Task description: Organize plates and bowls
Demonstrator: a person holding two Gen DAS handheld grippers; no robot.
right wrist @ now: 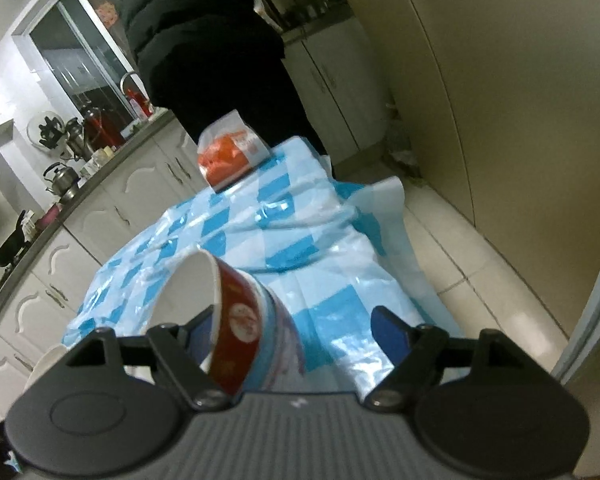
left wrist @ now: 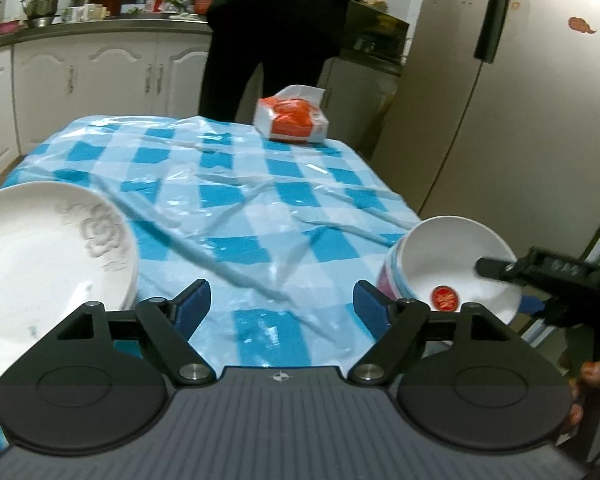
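Note:
A stack of white plates [left wrist: 40, 256] with a grey pattern sits at the table's near left. My left gripper [left wrist: 282, 304] is open and empty just right of the plates, above the blue checked tablecloth [left wrist: 236, 200]. Stacked bowls [left wrist: 452, 264] tilt at the table's near right edge, white inside with a red mark. My right gripper [left wrist: 500, 270] has one finger inside the top bowl. In the right wrist view the right gripper [right wrist: 296, 332] is open; its left finger sits inside the red-sided bowl [right wrist: 236, 320] and the right finger is well apart from it.
An orange and white tissue pack [left wrist: 292, 120] lies at the table's far edge. A person in black [left wrist: 276, 28] stands behind the table. Kitchen cabinets [left wrist: 80, 80] run along the back left, a fridge [left wrist: 520, 100] stands at the right.

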